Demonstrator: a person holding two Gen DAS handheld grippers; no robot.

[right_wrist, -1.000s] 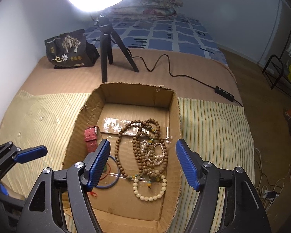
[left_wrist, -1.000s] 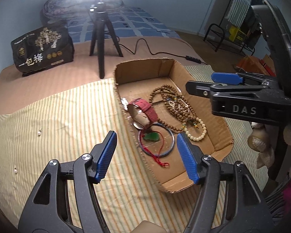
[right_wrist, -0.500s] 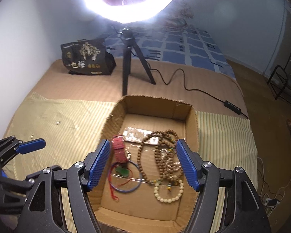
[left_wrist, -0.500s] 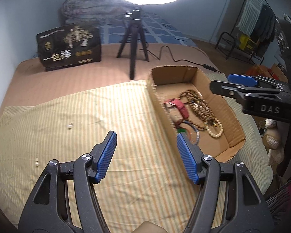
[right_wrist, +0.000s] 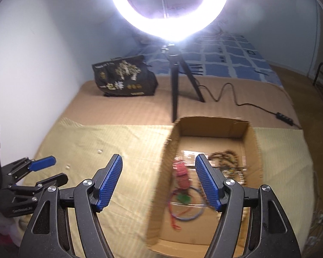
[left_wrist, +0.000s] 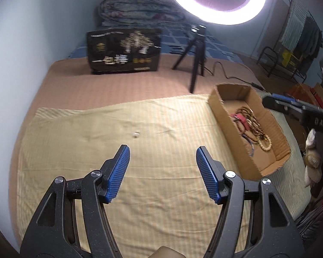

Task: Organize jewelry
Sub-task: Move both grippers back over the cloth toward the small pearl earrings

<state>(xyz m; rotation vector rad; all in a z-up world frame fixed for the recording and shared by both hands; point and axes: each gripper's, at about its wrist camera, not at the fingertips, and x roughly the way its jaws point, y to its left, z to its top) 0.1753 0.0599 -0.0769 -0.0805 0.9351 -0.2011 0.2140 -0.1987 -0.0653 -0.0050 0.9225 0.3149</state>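
Note:
A shallow cardboard box (left_wrist: 275,126) (right_wrist: 250,135) lies on the yellow striped cloth (left_wrist: 161,129) and holds a red strap (right_wrist: 182,173), a blue bangle (right_wrist: 187,215), brown bead strings (right_wrist: 226,157) (left_wrist: 253,121) and a cream bead bracelet (left_wrist: 266,145). A small pale earring (left_wrist: 136,133) (right_wrist: 99,151) lies loose on the cloth left of the box; another tiny piece (right_wrist: 67,167) lies nearer the left. My left gripper (left_wrist: 162,161) hangs open over bare cloth, the earring just beyond its fingers. My right gripper (right_wrist: 159,169) is open above the box's left wall, nothing between its fingers.
A ring light on a black tripod (left_wrist: 197,49) (right_wrist: 175,81) stands behind the box, its cable (right_wrist: 236,99) trailing right. A black printed bag (left_wrist: 123,51) (right_wrist: 125,77) sits at the back left. Folded bedding (left_wrist: 140,8) lies against the wall. The bed edge drops off right.
Both grippers have drawn back and swung left, away from the box. The left one went from above the box to over bare cloth. Both stayed open.

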